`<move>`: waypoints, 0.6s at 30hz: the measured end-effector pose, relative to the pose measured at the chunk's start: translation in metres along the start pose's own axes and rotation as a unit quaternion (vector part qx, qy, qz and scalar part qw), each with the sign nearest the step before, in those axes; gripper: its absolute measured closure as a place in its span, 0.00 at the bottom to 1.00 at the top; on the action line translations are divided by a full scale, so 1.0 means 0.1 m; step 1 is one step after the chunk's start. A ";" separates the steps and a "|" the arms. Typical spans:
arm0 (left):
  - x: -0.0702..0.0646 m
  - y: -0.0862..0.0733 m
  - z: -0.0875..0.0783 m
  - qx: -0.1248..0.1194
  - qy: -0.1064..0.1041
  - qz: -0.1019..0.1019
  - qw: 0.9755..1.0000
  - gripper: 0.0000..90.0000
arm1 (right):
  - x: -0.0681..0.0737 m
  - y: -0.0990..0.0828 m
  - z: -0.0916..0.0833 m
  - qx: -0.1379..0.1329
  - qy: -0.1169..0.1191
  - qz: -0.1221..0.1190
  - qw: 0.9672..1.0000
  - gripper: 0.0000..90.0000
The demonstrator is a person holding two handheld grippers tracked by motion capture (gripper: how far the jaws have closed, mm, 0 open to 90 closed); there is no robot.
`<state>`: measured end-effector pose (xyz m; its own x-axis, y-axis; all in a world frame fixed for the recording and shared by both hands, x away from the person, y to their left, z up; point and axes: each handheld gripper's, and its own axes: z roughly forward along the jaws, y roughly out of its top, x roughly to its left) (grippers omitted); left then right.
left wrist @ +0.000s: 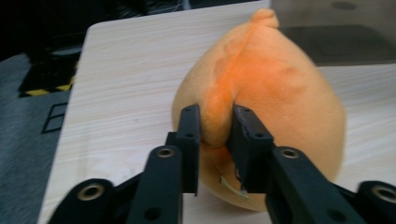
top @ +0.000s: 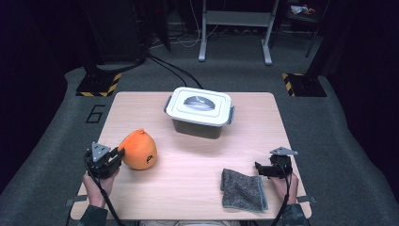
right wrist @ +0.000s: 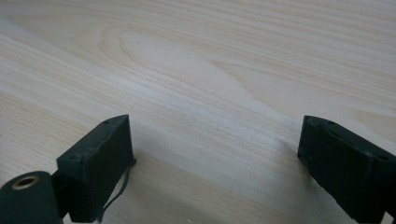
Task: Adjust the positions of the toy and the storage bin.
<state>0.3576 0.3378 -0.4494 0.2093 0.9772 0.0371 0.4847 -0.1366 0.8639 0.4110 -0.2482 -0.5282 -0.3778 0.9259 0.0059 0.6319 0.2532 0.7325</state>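
An orange teardrop-shaped plush toy [top: 139, 149] [left wrist: 280, 93] lies on the left side of the wooden table [top: 197, 155]. My left gripper [top: 118, 155] [left wrist: 215, 126] is at its left flank, and the two black jaws pinch a fold of its fabric along the seam. Low over the table at the right, my right gripper [top: 258, 167] [right wrist: 215, 154] has its jaws wide apart over bare wood, with nothing between them. It points left toward a crumpled grey cloth [top: 242, 189] lying just beside it.
A grey storage box with a white clip-on lid and handle [top: 200, 112] stands at the back middle of the table. Around the table, the dark carpeted floor holds cables, stand bases with yellow-black tape [top: 99, 84] and white desk legs [top: 235, 28].
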 end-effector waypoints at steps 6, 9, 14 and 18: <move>0.14 -0.02 0.08 0.014 0.035 -0.018 0.999 0.63 | 0.00 0.00 0.00 0.000 0.000 0.000 1.000 0.10; 0.21 -0.03 0.10 0.020 0.055 -0.032 0.998 0.56 | 0.00 0.00 0.00 0.000 0.000 0.000 1.000 0.10; 0.27 -0.05 0.08 0.020 0.053 -0.044 0.997 0.51 | 0.00 0.00 0.00 0.000 0.000 0.000 1.000 0.10; 0.25 -0.06 0.04 0.020 0.039 -0.042 0.998 0.46 | 0.00 0.00 0.00 0.000 0.000 0.000 1.000 0.10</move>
<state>0.3633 0.3619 -0.4562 0.1007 0.9949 0.0044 0.5318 -0.0576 0.8449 0.4110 -0.2482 -0.5282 -0.3777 0.9259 0.0069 0.6320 0.2523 0.7327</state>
